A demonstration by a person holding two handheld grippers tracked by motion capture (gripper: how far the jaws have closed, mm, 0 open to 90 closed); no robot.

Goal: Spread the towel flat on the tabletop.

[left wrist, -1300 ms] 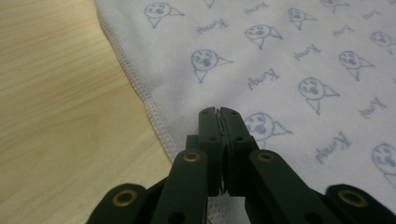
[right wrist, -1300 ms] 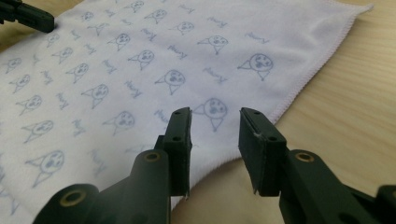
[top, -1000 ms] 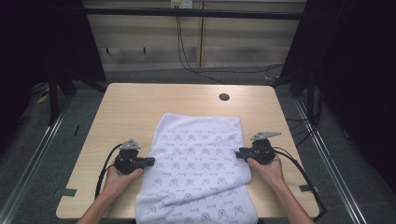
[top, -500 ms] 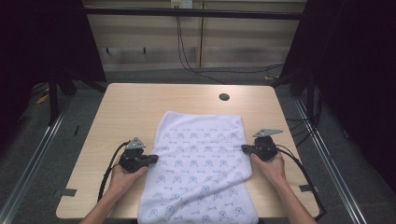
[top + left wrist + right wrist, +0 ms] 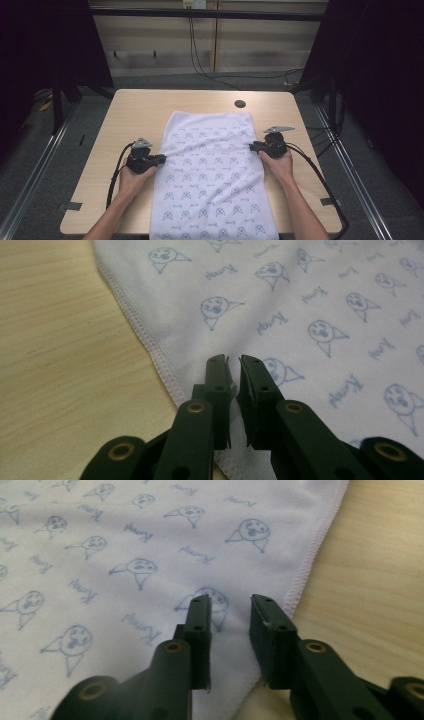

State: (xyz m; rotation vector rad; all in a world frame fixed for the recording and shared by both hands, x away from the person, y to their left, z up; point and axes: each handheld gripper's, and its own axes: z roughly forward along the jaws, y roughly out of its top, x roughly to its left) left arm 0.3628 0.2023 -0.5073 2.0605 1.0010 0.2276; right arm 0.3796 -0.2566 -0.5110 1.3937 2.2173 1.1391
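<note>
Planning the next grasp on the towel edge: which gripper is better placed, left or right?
Probably left. The left gripper sits over the printed towel's stitched edge, jaws just opening, a narrow gap. The right gripper also straddles its edge, jaws wider apart, nothing between.

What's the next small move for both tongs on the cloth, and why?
Probably close both on the hems. The left tongs and right tongs have just been opening, each over a side edge of the printed cloth, which lies flat on the table, pads not pinching it.

Bare desk [image 5: 135, 115] lies open on either side of the cloth [image 5: 210, 175] and beyond its far edge, where only a small dark disc [image 5: 240, 104] sits. Nothing upright blocks a hand-held gripper crossing the flat cloth.
</note>
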